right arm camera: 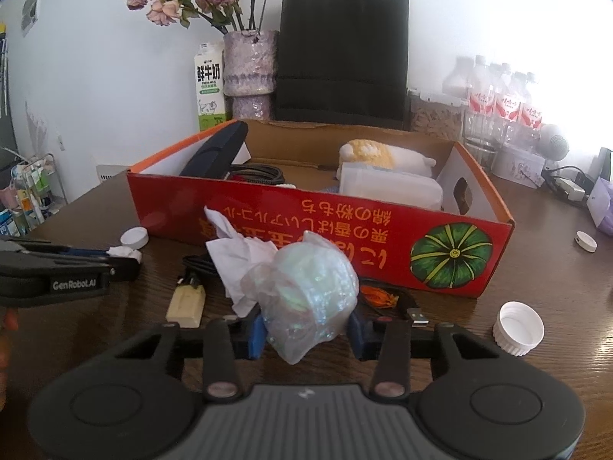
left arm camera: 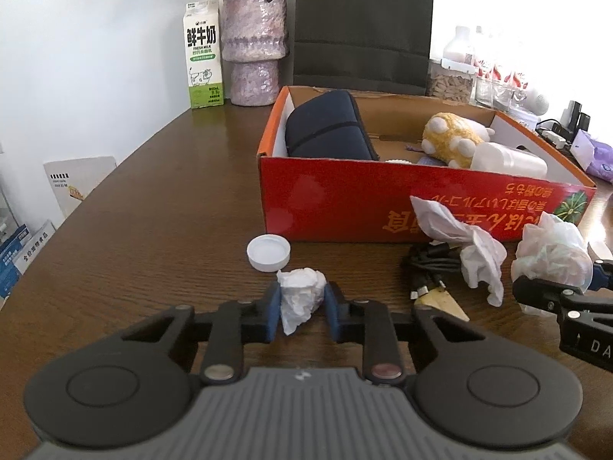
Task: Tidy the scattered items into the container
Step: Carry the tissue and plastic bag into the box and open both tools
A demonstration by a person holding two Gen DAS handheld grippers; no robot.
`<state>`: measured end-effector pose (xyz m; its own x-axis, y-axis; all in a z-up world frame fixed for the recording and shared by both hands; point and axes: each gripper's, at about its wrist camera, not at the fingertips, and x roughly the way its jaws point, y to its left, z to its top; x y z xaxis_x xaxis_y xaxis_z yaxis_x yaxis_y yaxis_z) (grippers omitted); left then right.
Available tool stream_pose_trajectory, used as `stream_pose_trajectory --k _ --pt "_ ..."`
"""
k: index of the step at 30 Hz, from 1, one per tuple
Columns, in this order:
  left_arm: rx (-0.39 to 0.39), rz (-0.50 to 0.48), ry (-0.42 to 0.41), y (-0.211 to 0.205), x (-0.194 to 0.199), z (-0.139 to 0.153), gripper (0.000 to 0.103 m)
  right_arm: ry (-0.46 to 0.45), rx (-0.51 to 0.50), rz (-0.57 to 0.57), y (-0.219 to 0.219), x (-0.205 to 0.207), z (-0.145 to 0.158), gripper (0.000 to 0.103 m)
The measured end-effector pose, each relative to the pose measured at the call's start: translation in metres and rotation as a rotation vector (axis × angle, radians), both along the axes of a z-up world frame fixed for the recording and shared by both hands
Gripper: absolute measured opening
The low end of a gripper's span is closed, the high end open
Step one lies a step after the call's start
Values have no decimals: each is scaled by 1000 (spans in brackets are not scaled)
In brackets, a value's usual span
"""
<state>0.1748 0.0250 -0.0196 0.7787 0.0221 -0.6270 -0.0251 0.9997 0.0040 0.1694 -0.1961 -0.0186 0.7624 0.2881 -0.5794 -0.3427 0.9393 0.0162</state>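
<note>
Two loads in play at once. The crumpled tissue wad [left arm camera: 301,299] sits pinched between the blue pads of the left gripper [left arm camera: 302,312], fingers drawn in snug on either side of it, a tail of paper hanging below the pads. Just past its tip a white bottle cap [left arm camera: 268,252] lies on the counter [left arm camera: 153,207], almost touching the wad.

Over on the right, the right gripper [right arm camera: 306,329] has its fingers closed about halfway onto a balled plastic bag [right arm camera: 308,291], which bulges up well above the pads. Whether either load has left the counter is hard to tell from these angles.

The red cardboard box [right arm camera: 268,226] stands dead ahead of both grippers, its long printed wall running crosswise to the fingers. So it's up and forward over that near wall. The left load looks nearer the box's left end, where a dark pouch [left arm camera: 325,126] fills the corner; the right faces the middle, with open floor behind the wall, so I'd call that the easier drop.

Between the grippers, a loose white tissue [right arm camera: 237,253], black cables [left arm camera: 433,264] and a beige plug [right arm camera: 186,303] wait their turn, and another white cap [right arm camera: 518,327] lies off right.
</note>
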Motion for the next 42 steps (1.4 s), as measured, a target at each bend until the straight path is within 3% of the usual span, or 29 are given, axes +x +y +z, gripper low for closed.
stream_pose_trajectory --k 6,14,26,31,37,42 --pt "7 -16 -52 -6 -13 16 24 -26 20 -1 -7 -7 11 39" --pt "-11 -82 -145 -24 -20 56 24 -130 56 -18 -15 -9 47 38" --pt "-38 -104 -288 -65 15 118 24 -259 62 -82 -21 34 98 39" --pt "-75 -70 -292 -71 44 116 25 -275 79 -122 -27 60 99 39" --pt "-102 -15 -243 -76 83 92 25 -236 82 -161 -32 95 83 38" --pt "-51 -13 -194 -82 108 71 25 -180 69 -172 -39 123 65 38"
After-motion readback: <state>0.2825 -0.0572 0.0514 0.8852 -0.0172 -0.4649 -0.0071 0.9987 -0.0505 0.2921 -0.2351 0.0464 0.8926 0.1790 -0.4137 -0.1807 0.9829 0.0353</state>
